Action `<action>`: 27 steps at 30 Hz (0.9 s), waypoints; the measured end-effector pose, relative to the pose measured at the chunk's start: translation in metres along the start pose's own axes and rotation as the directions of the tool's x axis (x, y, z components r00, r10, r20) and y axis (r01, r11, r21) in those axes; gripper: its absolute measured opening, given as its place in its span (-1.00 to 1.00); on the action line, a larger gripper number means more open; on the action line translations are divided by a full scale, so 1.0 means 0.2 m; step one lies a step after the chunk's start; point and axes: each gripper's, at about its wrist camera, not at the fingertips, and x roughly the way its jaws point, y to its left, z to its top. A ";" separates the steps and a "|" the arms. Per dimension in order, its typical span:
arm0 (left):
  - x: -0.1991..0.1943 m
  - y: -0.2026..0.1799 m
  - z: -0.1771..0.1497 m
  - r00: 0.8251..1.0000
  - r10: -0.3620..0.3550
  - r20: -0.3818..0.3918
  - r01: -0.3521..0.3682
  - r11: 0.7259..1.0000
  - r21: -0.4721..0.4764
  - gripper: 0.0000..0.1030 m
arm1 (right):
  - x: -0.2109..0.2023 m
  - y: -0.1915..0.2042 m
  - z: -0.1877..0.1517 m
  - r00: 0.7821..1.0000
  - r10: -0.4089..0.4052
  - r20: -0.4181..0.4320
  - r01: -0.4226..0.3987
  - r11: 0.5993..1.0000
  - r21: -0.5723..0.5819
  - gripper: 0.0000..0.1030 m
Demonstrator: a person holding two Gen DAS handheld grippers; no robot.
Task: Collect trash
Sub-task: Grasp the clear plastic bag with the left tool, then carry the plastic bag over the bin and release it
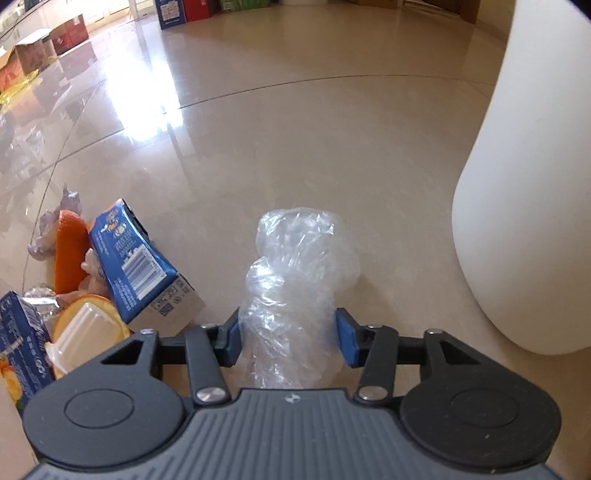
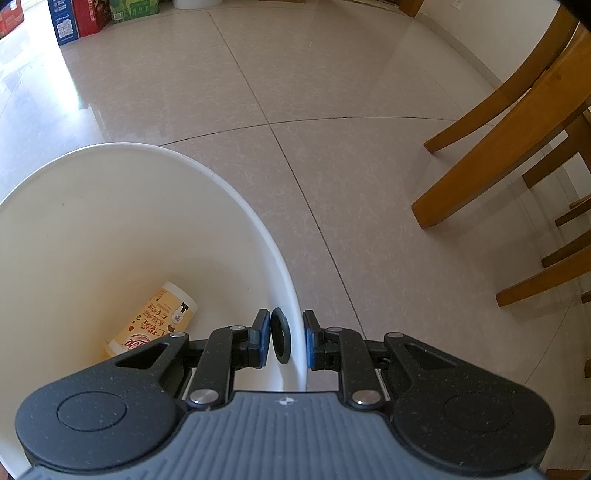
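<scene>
Blue pads of the left gripper (image 1: pixel 291 338) close on a crumpled wad of clear plastic wrap (image 1: pixel 295 280), the left pad pressed into it and the right pad at its edge, the jaws about half apart around the bundle, which sticks up beyond the fingertips above the glossy tiled floor (image 1: pixel 295 147). To the left of that gripper lies a heap of litter: a blue drink carton (image 1: pixel 138 266), orange peel (image 1: pixel 70 247), a clear plastic cup (image 1: pixel 85 332) and a second blue carton (image 1: pixel 22 354) at the frame's edge. The white wall of the trash bin (image 1: pixel 524 221) rises on the right, apart from the bundle.

The right gripper (image 2: pixel 286 339) is nearly closed, clamped across the bin's rim (image 2: pixel 295 325), with a black ring-shaped piece just inside the left pad. Down in the white bin (image 2: pixel 110 221) rests a yellow printed paper cup (image 2: pixel 155 321) on its side. Wooden chair legs (image 2: pixel 480 166) stand on the tiles to the right; coloured boxes (image 2: pixel 77 18) line the far wall.
</scene>
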 end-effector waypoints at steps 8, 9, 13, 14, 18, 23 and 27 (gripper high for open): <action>-0.17 0.02 0.14 0.998 -0.055 -0.011 0.055 0.995 0.085 -0.09 | 0.01 -0.02 0.01 1.000 0.003 -0.007 -0.003 1.000 0.011 -0.58; -0.21 0.02 0.17 0.998 -0.069 -0.013 0.070 0.993 0.096 -0.09 | 0.01 -0.01 0.01 1.000 0.001 -0.007 -0.001 1.000 0.006 -0.58; -0.38 0.05 0.27 0.993 -0.118 -0.016 0.119 0.985 0.128 -0.09 | 0.01 0.00 0.01 1.000 -0.003 -0.011 0.003 1.000 0.001 -0.58; -0.42 0.06 0.30 0.992 -0.128 -0.016 0.129 0.982 0.137 -0.09 | 0.01 0.00 0.01 1.000 -0.004 -0.011 0.004 1.000 -0.002 -0.58; -0.58 0.10 0.44 0.985 -0.169 -0.026 0.170 0.969 0.181 -0.09 | 0.01 0.01 0.02 1.000 -0.011 -0.016 0.011 1.000 -0.003 -0.57; -0.86 0.09 0.63 0.978 -0.210 -0.001 0.203 0.946 0.251 -0.09 | 0.01 0.03 0.02 1.000 -0.014 -0.018 0.013 1.000 -0.020 -0.58; -1.05 0.03 0.76 0.965 -0.259 0.038 0.237 0.927 0.292 -0.09 | 0.00 0.04 0.01 1.000 -0.019 -0.005 0.019 0.998 -0.059 -0.58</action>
